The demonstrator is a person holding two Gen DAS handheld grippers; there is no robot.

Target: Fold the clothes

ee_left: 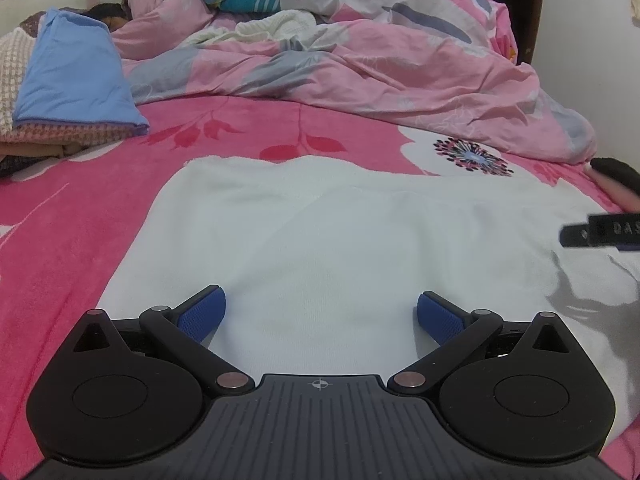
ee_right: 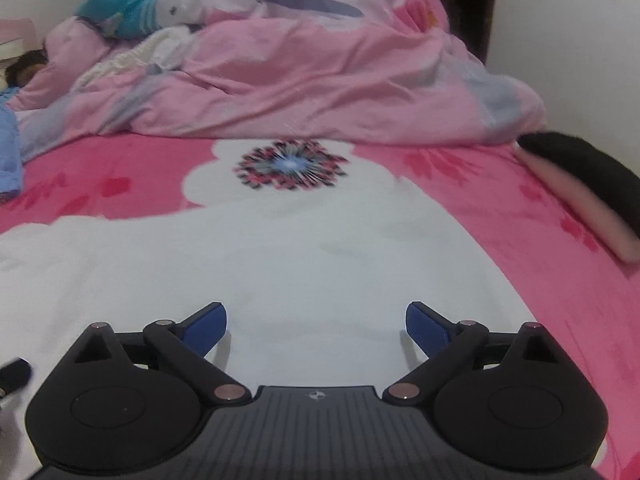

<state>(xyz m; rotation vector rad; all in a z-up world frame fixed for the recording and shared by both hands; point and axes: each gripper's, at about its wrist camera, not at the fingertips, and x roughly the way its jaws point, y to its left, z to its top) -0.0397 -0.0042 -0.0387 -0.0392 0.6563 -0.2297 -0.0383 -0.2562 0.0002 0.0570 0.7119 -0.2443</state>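
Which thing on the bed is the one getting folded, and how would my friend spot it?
Start at the big bed with the bright pink flowered sheet. In front of the crumpled pale pink duvet lies a white garment, spread flat under both open grippers. It is the only plain white, smoothed-out cloth; the blue folded cloth sits away on a pile to the left.

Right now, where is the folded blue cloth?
In the left wrist view, the blue cloth sits far left atop a checked stack on the bed, beside the pink duvet.
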